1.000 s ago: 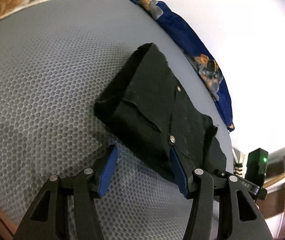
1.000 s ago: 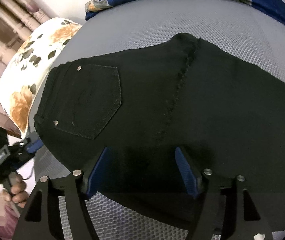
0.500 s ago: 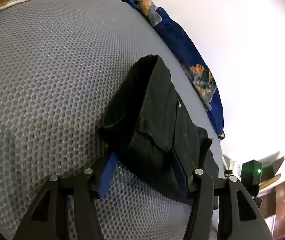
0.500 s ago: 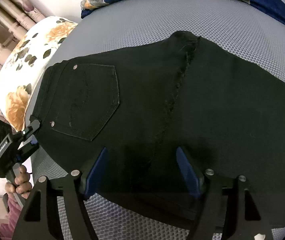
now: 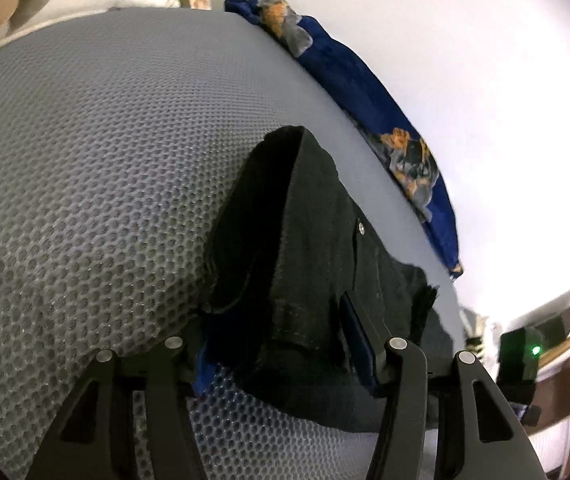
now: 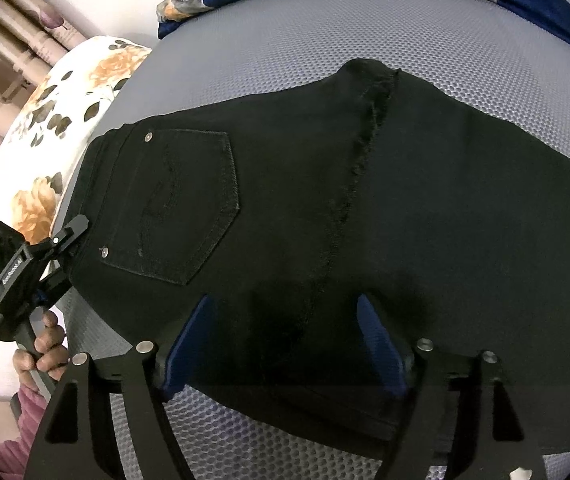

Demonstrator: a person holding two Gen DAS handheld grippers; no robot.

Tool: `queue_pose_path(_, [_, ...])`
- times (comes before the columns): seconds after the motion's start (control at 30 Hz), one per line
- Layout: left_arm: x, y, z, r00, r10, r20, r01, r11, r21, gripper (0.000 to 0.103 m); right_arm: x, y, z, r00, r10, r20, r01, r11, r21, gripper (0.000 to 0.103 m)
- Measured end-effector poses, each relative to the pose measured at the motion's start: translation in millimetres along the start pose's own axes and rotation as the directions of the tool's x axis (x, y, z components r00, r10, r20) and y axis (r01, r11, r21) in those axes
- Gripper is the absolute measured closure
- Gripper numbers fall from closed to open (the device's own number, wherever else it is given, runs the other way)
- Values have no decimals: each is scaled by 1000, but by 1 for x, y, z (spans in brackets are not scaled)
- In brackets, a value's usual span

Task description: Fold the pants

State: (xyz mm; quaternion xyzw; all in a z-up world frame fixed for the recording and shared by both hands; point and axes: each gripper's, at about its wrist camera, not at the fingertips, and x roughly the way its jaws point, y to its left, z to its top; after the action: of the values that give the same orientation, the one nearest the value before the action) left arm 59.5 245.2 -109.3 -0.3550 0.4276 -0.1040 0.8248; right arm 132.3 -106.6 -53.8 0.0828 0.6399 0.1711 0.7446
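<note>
Black pants (image 6: 325, 208) lie flat on a grey mesh bed surface (image 6: 285, 40), back pocket up. In the left wrist view the waistband end of the pants (image 5: 309, 264) sits between my left gripper's fingers; the left gripper (image 5: 281, 344) is open around that edge, which looks slightly raised. It also shows in the right wrist view (image 6: 65, 240) at the pants' left end. My right gripper (image 6: 285, 340) is open, its blue pads straddling the near edge of the pants by the middle seam.
A blue floral blanket (image 5: 365, 92) lies along the far edge of the bed by the white wall. A floral pillow (image 6: 57, 128) sits at the left. Bare grey mesh (image 5: 85, 160) lies left of the pants.
My left gripper has pushed forward onto the waistband end, which now lies between its fingers and has lifted a little. The right gripper has hardly moved.
</note>
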Motion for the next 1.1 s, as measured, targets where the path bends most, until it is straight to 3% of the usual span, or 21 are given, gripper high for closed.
queue_pose_path(0.13, [-2,-8,-1,1000,26,13,-27,999,31,71,0,3,-1,1000,-8,7,8,1000,-6,27])
queue_pose_path(0.27, [-11,-28,4,1000,11,27,-12,998,69,75,-2,4,0,1000,-9,8,9,1000,-12,27])
queue_pose_path(0.37, [-22,-53,8,998,-52,43,47,993,108,76,-11,1,0,999,6,32,-6,1000,8,27])
queue_pose_path(0.57, [-28,-122,13,987,-157,21,148,958,246,76,-51,-23,-4,991,2,132,-10,998,61,27])
queue_pose_path(0.77, [-3,-198,3,965,-248,-84,262,896,359,76,-99,-70,-10,972,-33,234,-3,989,151,27])
queue_pose_path(0.9, [32,-241,-16,939,-282,-199,339,860,382,76,-130,-108,-17,955,-56,290,-15,972,235,27])
queue_pose_path(1.1, [93,-298,-64,906,-232,-354,384,801,458,76,-151,-147,-28,945,-82,315,-19,952,304,27])
